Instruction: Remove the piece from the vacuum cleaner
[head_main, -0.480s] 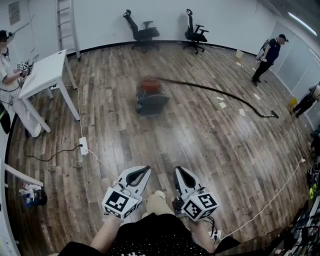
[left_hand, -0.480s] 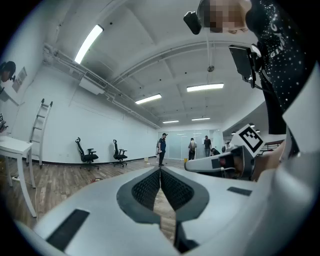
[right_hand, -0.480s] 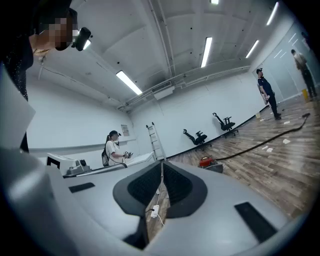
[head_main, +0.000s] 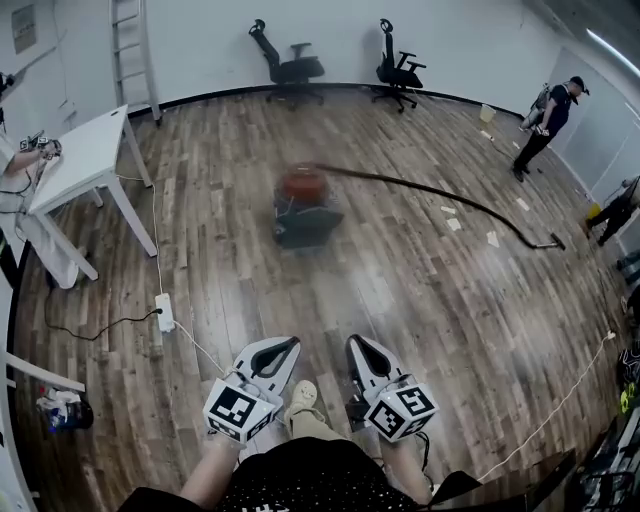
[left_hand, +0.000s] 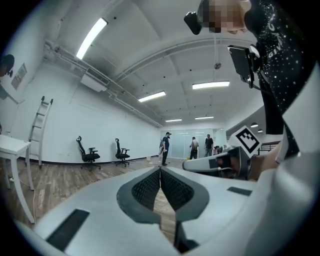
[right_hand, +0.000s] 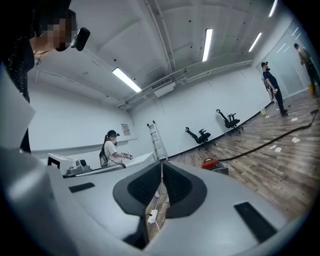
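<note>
A red and dark grey vacuum cleaner (head_main: 303, 205) stands on the wood floor ahead of me, blurred in the head view; it also shows small in the right gripper view as the vacuum cleaner (right_hand: 214, 164). Its long black hose (head_main: 440, 196) runs right across the floor to a nozzle (head_main: 551, 241). My left gripper (head_main: 292, 343) and right gripper (head_main: 352, 342) hang low in front of my body, far short of the vacuum. Both are shut with nothing between the jaws. The left gripper (left_hand: 160, 169) and right gripper (right_hand: 161, 164) show their tips pressed together.
A white table (head_main: 85, 160) stands at the left with a person beside it. A power strip (head_main: 165, 312) and its cables lie on the floor near me. Two office chairs (head_main: 290, 66) and a ladder (head_main: 130, 45) stand by the far wall. People stand at the right.
The view has moved slightly forward and to the right; the vacuum cleaner sits a little lower in view. Both grippers keep their pose and stay shut.
</note>
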